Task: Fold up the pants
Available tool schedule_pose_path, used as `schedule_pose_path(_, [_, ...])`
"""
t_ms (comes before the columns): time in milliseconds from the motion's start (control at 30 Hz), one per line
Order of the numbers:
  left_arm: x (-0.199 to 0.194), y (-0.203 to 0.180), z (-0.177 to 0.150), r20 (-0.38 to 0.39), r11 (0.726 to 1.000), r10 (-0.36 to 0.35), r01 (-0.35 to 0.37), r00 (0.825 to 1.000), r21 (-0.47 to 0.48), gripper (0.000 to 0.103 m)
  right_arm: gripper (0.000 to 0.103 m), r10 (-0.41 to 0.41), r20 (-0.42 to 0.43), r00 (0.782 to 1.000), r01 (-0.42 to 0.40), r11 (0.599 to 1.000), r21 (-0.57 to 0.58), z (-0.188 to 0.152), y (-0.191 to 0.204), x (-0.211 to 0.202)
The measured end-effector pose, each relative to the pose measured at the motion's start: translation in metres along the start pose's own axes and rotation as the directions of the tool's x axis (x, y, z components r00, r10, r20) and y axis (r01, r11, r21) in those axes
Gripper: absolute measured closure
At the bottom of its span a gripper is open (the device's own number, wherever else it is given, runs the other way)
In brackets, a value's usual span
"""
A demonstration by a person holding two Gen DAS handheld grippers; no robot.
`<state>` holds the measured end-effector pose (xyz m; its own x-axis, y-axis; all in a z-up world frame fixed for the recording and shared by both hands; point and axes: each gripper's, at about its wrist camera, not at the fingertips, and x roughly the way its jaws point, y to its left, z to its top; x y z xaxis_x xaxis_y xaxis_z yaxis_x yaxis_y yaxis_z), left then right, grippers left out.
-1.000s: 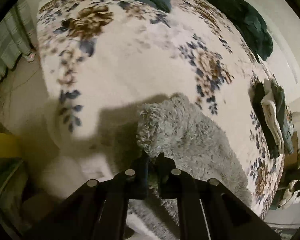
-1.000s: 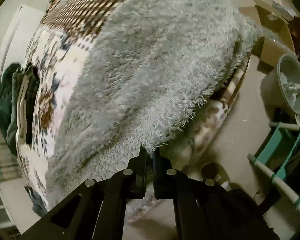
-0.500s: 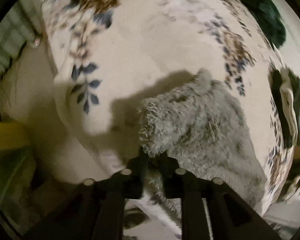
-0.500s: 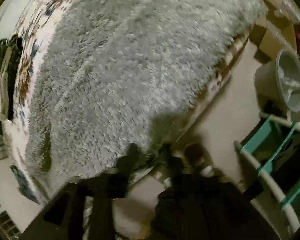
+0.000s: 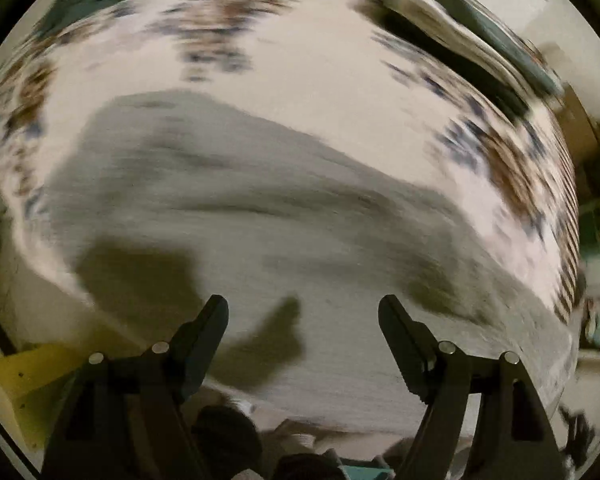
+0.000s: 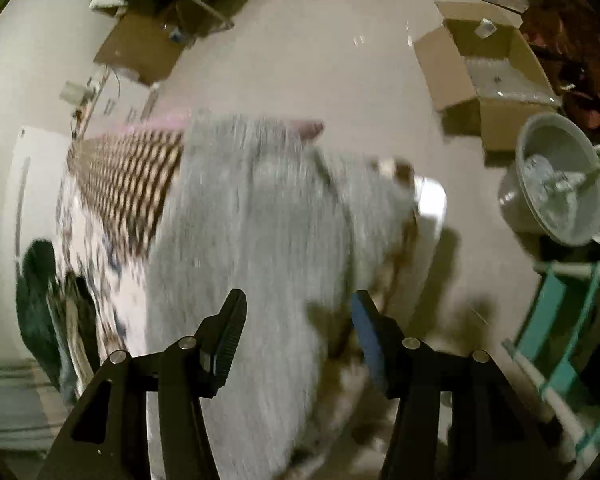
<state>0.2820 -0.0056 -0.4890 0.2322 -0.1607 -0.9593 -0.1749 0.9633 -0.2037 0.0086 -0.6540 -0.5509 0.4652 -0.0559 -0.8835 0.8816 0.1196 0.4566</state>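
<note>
The fluffy grey pants (image 5: 260, 216) lie spread across a bed covered in a flower-print blanket (image 5: 308, 64). Motion blurs both views. My left gripper (image 5: 303, 312) hovers above the grey fabric with its jaws opening wide and nothing between them. In the right wrist view the grey pants (image 6: 260, 240) run down the bed toward its near edge. My right gripper (image 6: 298, 306) stands open over them, its pads clear of the cloth.
Folded dark and cream clothes (image 5: 472, 32) lie at the bed's far side. On the floor stand an open cardboard box (image 6: 484, 72), a grey bucket (image 6: 560, 192) and a teal and white rack (image 6: 560, 320). A yellow object (image 5: 32, 376) sits lower left.
Both grippers let go of the pants' edge and opened. Both hands swept sideways over the bed, so the grey fabric now lies flat below them.
</note>
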Motion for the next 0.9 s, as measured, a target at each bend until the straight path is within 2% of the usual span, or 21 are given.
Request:
schedule_pose_path(100, [0.026, -0.064, -0.019, -0.037, 0.994, 0.019, -0.015, 0.999, 0.104, 0.027, 0.047, -0.023, -0.038, 0.999, 0.023, 1.000, -0.003, 0.025, 0.001, 0.036])
schedule_pose_path(133, [0.034, -0.076, -0.022, -0.055, 0.993, 0.019, -0.013, 0.998, 0.117, 0.027, 0.060, -0.033, -0.031, 0.999, 0.033, 0.999, -0.016, 0.029, 0.006, 0.043])
schedule_pose_path(167, [0.042, -0.092, -0.029, -0.076, 0.990, 0.015, -0.005, 0.997, 0.138, 0.027, 0.066, -0.008, -0.022, 1.000, 0.007, 0.999, -0.040, 0.029, 0.016, 0.047])
schedule_pose_path(233, [0.056, -0.124, -0.042, -0.103, 0.980, 0.035, -0.015, 0.994, 0.198, 0.027, 0.066, 0.108, -0.047, 0.993, -0.113, 0.987, -0.112, 0.019, 0.048, 0.050])
schedule_pose_path(267, [0.063, -0.137, -0.048, -0.110, 0.974, 0.046, -0.020, 0.993, 0.227, 0.027, 0.066, 0.196, -0.078, 0.978, -0.206, 0.963, -0.173, 0.013, 0.068, 0.046])
schedule_pose_path(300, [0.069, -0.150, -0.053, -0.118, 0.966, 0.061, -0.029, 0.991, 0.257, 0.027, 0.066, 0.272, -0.125, 0.954, -0.295, 0.922, -0.251, 0.006, 0.090, 0.038])
schedule_pose_path(367, [0.082, -0.168, -0.062, -0.127, 0.953, 0.088, -0.046, 0.988, 0.300, 0.027, 0.063, 0.341, -0.176, 0.923, -0.382, 0.862, -0.332, 0.004, 0.110, 0.022])
schedule_pose_path(400, [0.087, -0.173, -0.064, -0.129, 0.949, 0.104, -0.060, 0.986, 0.310, 0.027, 0.058, 0.344, -0.188, 0.920, -0.389, 0.855, -0.342, 0.007, 0.110, 0.020])
schedule_pose_path(433, [0.093, -0.176, -0.066, -0.131, 0.946, 0.121, -0.074, 0.984, 0.316, 0.027, 0.050, 0.333, -0.191, 0.923, -0.380, 0.862, -0.336, 0.013, 0.105, 0.019])
schedule_pose_path(467, [0.098, -0.179, -0.067, -0.133, 0.944, 0.131, -0.083, 0.982, 0.319, 0.027, 0.047, 0.310, -0.185, 0.933, -0.354, 0.884, -0.306, 0.023, 0.092, 0.020])
schedule_pose_path(533, [0.108, -0.180, -0.065, -0.135, 0.941, 0.152, -0.102, 0.979, 0.322, 0.026, 0.045, 0.267, -0.184, 0.946, -0.307, 0.920, -0.245, 0.036, 0.070, 0.029])
schedule_pose_path(567, [0.111, -0.180, -0.063, -0.135, 0.942, 0.151, -0.102, 0.979, 0.320, 0.021, 0.045, 0.253, -0.196, 0.947, -0.293, 0.931, -0.216, 0.039, 0.061, 0.034])
schedule_pose_path(667, [0.120, -0.181, -0.056, -0.137, 0.944, 0.150, -0.101, 0.979, 0.313, 0.014, 0.039, 0.272, -0.213, 0.938, -0.299, 0.948, -0.105, 0.046, 0.035, 0.052])
schedule_pose_path(767, [0.129, -0.181, -0.047, -0.145, 0.952, 0.136, -0.089, 0.980, 0.294, 0.006, 0.039, 0.319, -0.222, 0.921, -0.330, 0.944, -0.014, 0.050, 0.025, 0.073])
schedule_pose_path(800, [0.131, -0.181, -0.044, -0.147, 0.954, 0.132, -0.085, 0.980, 0.288, 0.004, 0.046, 0.324, -0.215, 0.921, -0.328, 0.945, 0.017, 0.051, 0.023, 0.080])
schedule_pose_path(833, [0.131, -0.178, -0.041, -0.147, 0.955, 0.129, -0.083, 0.981, 0.285, 0.002, 0.080, 0.333, -0.200, 0.921, -0.334, 0.942, 0.032, 0.050, 0.022, 0.084])
schedule_pose_path(867, [0.133, -0.178, -0.039, -0.149, 0.956, 0.128, -0.082, 0.980, 0.283, 0.001, 0.091, 0.303, -0.192, 0.934, -0.305, 0.952, 0.019, 0.051, 0.025, 0.085])
schedule_pose_path(900, [0.135, -0.180, -0.037, -0.152, 0.956, 0.128, -0.082, 0.980, 0.281, 0.001, 0.091, 0.278, -0.185, 0.943, -0.282, 0.959, 0.003, 0.050, 0.025, 0.080])
